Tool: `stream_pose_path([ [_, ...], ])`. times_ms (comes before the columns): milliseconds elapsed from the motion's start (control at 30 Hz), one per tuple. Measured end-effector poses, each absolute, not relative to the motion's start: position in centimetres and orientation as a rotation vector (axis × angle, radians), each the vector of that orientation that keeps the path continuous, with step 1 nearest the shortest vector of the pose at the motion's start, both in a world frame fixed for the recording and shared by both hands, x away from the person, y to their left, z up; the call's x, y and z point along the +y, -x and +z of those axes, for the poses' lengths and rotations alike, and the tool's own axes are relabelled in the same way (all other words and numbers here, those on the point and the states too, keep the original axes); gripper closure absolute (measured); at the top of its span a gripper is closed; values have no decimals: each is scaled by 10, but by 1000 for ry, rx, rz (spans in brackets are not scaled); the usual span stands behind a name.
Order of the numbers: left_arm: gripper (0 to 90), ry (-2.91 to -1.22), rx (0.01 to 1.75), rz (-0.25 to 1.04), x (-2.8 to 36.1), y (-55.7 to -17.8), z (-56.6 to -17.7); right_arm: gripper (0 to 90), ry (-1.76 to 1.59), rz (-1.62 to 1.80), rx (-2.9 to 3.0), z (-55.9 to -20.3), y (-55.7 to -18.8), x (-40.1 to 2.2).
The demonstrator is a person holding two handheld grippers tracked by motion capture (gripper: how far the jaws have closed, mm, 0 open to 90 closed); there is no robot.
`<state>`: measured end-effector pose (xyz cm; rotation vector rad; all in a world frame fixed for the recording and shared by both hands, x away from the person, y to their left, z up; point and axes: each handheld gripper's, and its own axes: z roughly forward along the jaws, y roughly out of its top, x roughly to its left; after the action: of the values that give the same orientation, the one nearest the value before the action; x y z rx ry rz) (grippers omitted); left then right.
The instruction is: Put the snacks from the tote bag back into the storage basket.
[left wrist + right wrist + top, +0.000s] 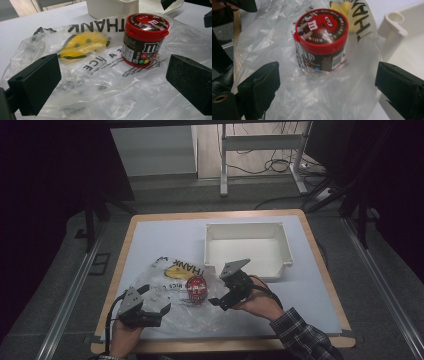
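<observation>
On the white table top [165, 232], near the person's edge, a clear plastic bag [165, 285] lies spread flat, black lettering and a yellow smiley face printed on it. At the left, left gripper [150, 314] rests low over the bag's near corner, jaws wide apart, nothing between them. Middle: red-lidded candy tub [196, 288] stands upright on the bag, just right of the smiley print. Right of the tub, right gripper [218, 301] points toward it, jaws apart and clear of it, nothing held; the tub sits ahead of the gap, not inside it. Farther right and back, white bin [247, 227] sits just beside the bag's far edge
</observation>
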<state>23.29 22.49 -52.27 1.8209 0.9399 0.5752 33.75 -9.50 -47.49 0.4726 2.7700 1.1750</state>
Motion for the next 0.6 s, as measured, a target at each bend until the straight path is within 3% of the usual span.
stream_pose_path([
  [600,0,-1829,926,564,223,-233,-523,125,-370,994,2881,-478,-351,-51],
])
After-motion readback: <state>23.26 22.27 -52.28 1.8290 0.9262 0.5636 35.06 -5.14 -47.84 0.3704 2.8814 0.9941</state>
